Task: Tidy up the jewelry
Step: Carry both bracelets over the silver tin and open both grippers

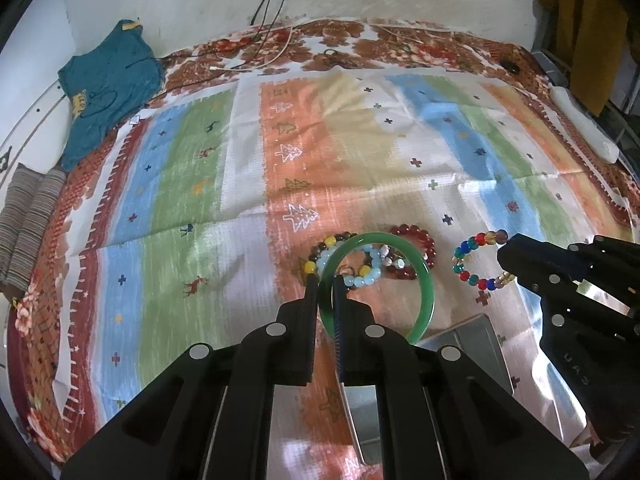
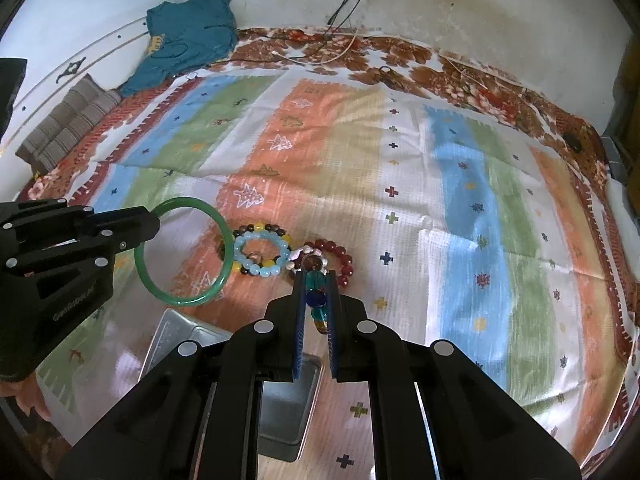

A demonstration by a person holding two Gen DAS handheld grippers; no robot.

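My left gripper [image 1: 325, 277] is shut on a green bangle [image 1: 427, 282], which hangs lifted above the striped cloth; from the right wrist view the same bangle [image 2: 224, 276] sticks out of that gripper [image 2: 154, 216]. My right gripper [image 2: 316, 274] is shut on a multicoloured bead bracelet [image 2: 316, 292], seen edge-on between its pads; in the left wrist view this bracelet [image 1: 464, 246] hangs from that gripper [image 1: 505, 258]. On the cloth lie a light blue and yellow bead bracelet [image 2: 262, 258] and a dark red bead bracelet [image 2: 342, 262], overlapping others.
A silver metal tin [image 2: 172, 334] sits open on the cloth just below both grippers, also visible as a tin [image 1: 476, 344] in the left wrist view. A teal garment [image 1: 108, 84] and a folded striped cloth [image 1: 24, 224] lie at the far left. Cables [image 1: 276, 4] run along the back wall.
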